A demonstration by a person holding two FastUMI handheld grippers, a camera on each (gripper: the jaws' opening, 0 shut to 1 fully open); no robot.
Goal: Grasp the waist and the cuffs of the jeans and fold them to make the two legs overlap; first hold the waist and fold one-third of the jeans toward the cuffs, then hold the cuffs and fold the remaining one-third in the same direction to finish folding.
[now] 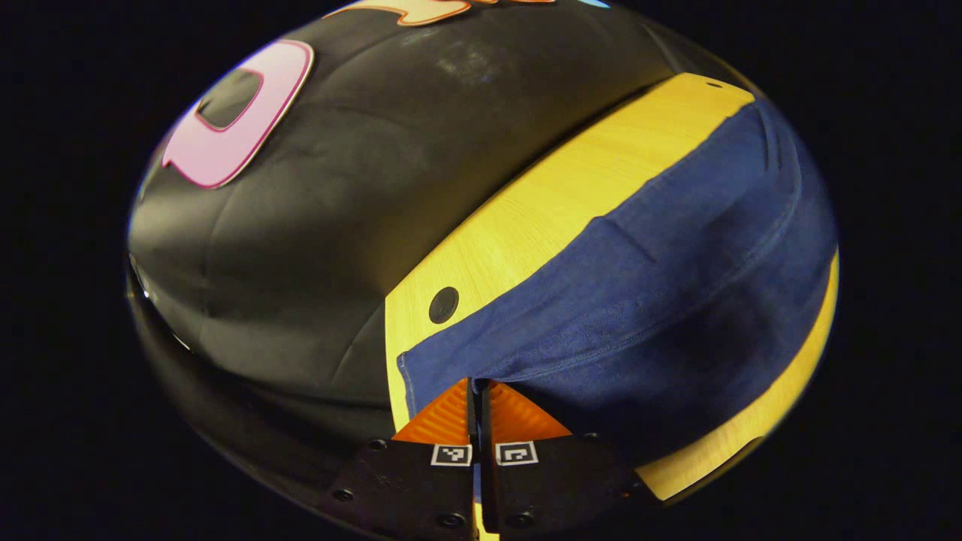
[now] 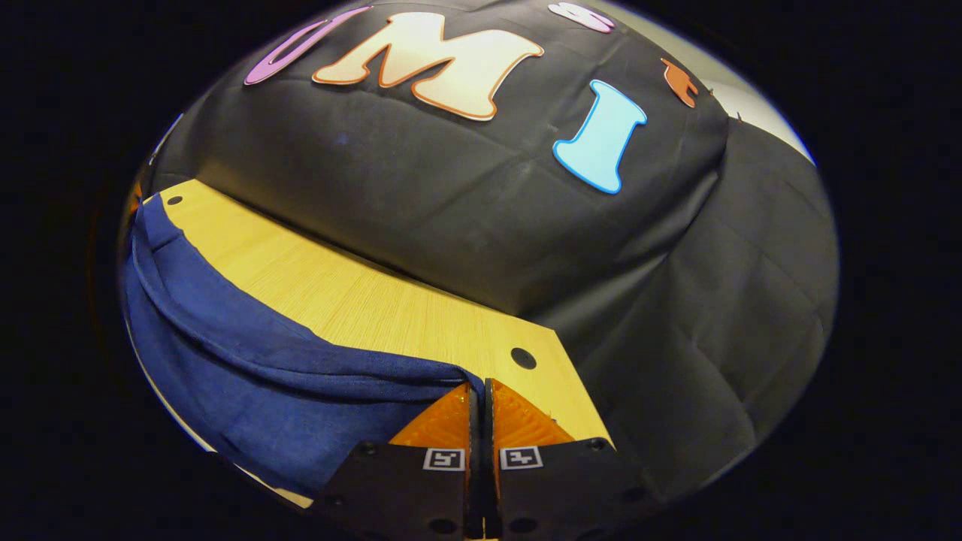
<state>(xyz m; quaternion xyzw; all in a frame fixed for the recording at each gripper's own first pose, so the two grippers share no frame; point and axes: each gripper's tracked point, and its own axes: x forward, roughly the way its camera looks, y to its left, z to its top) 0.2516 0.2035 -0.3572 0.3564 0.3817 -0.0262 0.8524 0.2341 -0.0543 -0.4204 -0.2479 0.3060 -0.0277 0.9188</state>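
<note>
Jeans [image 1: 639,300] spread on wood tabletop [image 1: 526,203], L gripper [image 1: 478,394] jaws pinched on denim edge nr one tabletop corner, R gripper [image 2: 479,398] jaws clamped on jeans edge nr opposite corner.

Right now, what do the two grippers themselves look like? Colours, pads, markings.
Both match. The left gripper has two orange ribbed triangular fingers on black mounts with visible screws, each mount carrying a small square black-and-white marker. The right gripper has the same orange ribbed fingers, black mounts with screws and paired markers. I see no cables or sleeves.
</note>
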